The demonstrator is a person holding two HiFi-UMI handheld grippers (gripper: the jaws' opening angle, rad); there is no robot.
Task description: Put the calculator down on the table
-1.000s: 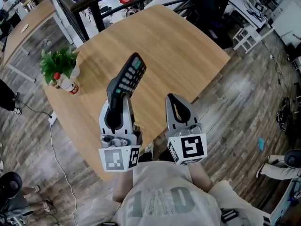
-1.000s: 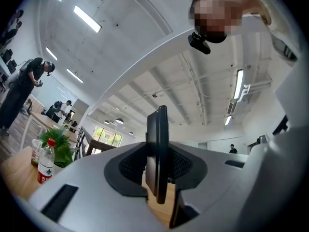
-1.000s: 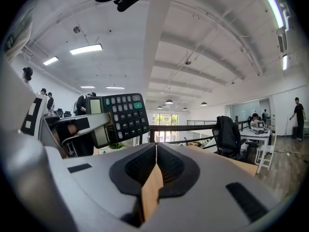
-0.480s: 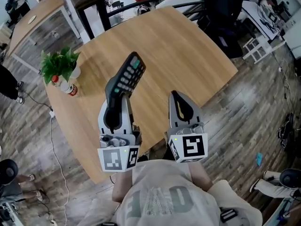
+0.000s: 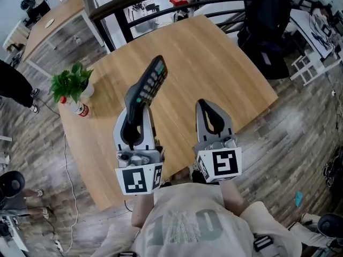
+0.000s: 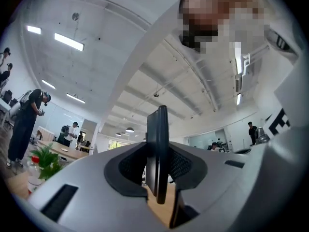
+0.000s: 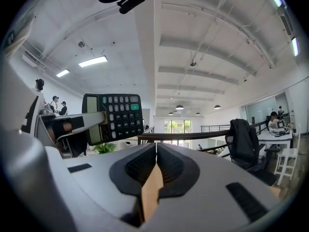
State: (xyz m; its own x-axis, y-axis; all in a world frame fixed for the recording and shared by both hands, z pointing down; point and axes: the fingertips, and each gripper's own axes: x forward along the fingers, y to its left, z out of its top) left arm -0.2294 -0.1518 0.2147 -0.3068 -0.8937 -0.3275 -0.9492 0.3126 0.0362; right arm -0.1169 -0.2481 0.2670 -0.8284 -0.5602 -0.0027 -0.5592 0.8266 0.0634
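Observation:
A black calculator (image 5: 150, 82) with grey and green keys sticks out of my left gripper (image 5: 137, 99), which is shut on its lower end and holds it in the air above the wooden table (image 5: 214, 58). In the left gripper view the calculator (image 6: 157, 153) shows edge-on between the jaws. My right gripper (image 5: 207, 106) hovers beside it to the right, shut and with nothing in it. From the right gripper view the closed jaws of the right gripper (image 7: 155, 151) are low in the middle, and the calculator (image 7: 114, 117) faces me at the upper left.
A small potted plant (image 5: 72, 81) and a bottle (image 5: 79, 109) stand at the table's left edge. A black chair with a jacket (image 5: 266, 31) is at the far right corner, a dark railing (image 5: 139, 1) behind the table. Wood-plank floor surrounds it.
Both grippers have moved forward over the table together, the calculator still in the left one. The head view has shifted, so the table sits more to the right.

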